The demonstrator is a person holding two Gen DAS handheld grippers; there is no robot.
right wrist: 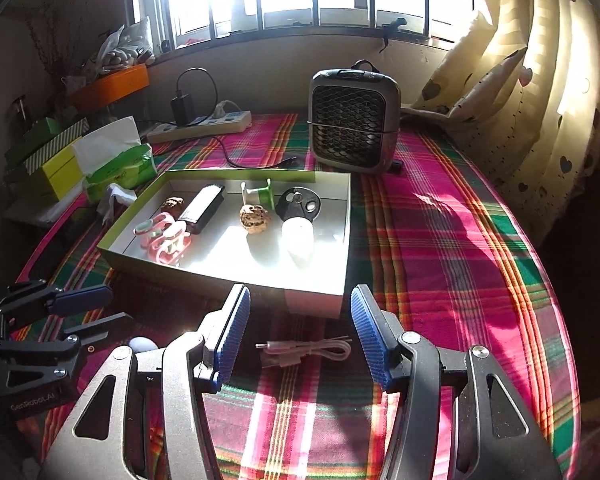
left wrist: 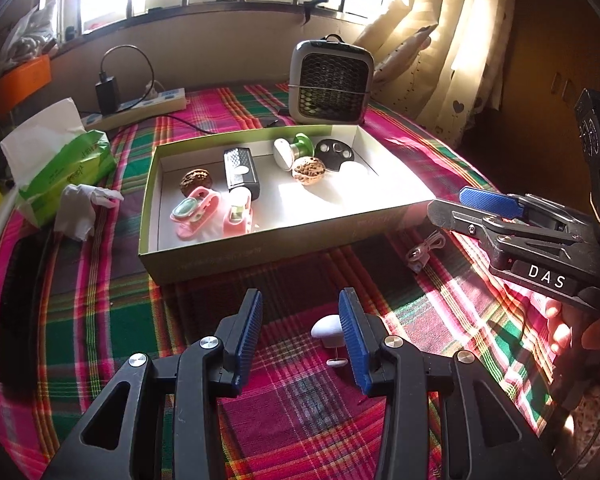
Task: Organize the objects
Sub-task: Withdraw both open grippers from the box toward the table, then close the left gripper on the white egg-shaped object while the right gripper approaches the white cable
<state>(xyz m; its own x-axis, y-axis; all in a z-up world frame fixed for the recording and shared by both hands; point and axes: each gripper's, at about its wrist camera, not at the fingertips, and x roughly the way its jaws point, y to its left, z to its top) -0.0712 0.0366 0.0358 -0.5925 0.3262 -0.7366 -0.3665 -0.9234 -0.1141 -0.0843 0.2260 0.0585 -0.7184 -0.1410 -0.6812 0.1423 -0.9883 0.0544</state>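
A shallow box with a green rim holds two walnuts, pink clips, a black case, a green spool and a black disc. In front of it my left gripper stands open over the plaid cloth. A small white mushroom-shaped piece lies beside its right pad, partly hidden by it. My right gripper is open too, and a coiled white cable lies on the cloth between its fingers, untouched. Each gripper shows in the other's view: the right gripper and the left gripper.
A small grey fan heater stands behind the box. A power strip with a charger sits at the back left. A green tissue pack, a crumpled tissue and a black brush are on the left. Curtain and pillow are at the right.
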